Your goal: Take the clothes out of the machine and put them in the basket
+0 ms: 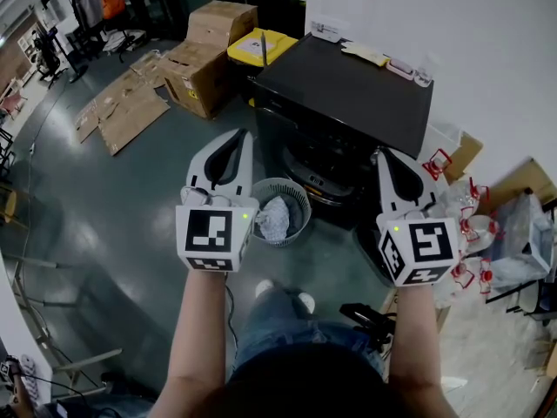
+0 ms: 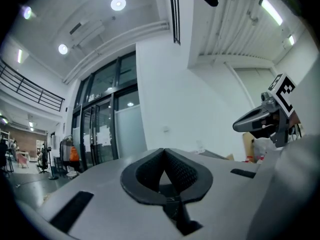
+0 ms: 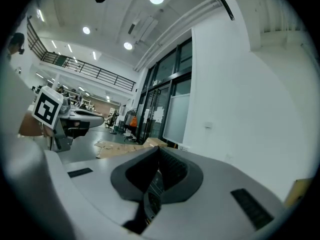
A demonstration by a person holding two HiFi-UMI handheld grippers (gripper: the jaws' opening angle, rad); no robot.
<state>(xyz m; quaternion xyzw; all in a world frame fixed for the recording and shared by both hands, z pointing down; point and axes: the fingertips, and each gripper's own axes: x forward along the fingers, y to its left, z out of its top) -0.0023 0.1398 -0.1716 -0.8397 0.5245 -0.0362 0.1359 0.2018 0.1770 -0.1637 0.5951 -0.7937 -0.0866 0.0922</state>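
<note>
Now | left gripper (image 1: 241, 138), right gripper (image 1: 385, 155): both fingers closed, empty | one basket (image 1: 297, 191) holding one cloth (image 1: 273, 219) | one machine (image 1: 348, 94)

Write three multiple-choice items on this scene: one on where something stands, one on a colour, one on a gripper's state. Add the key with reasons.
1. Where does the basket stand?
A. on the machine's top
B. on the floor before the black machine
C. on a shelf

2. What colour is the cloth in the basket?
A. red
B. black
C. white

3. How do the left gripper's jaws stand?
A. shut, empty
B. wide apart
C. shut on the cloth

Key: 1 B, the head view shows it on the floor at the machine's front. 2 C, a white bundle lies inside. 3 A, its own view shows them closed with nothing between.
</note>
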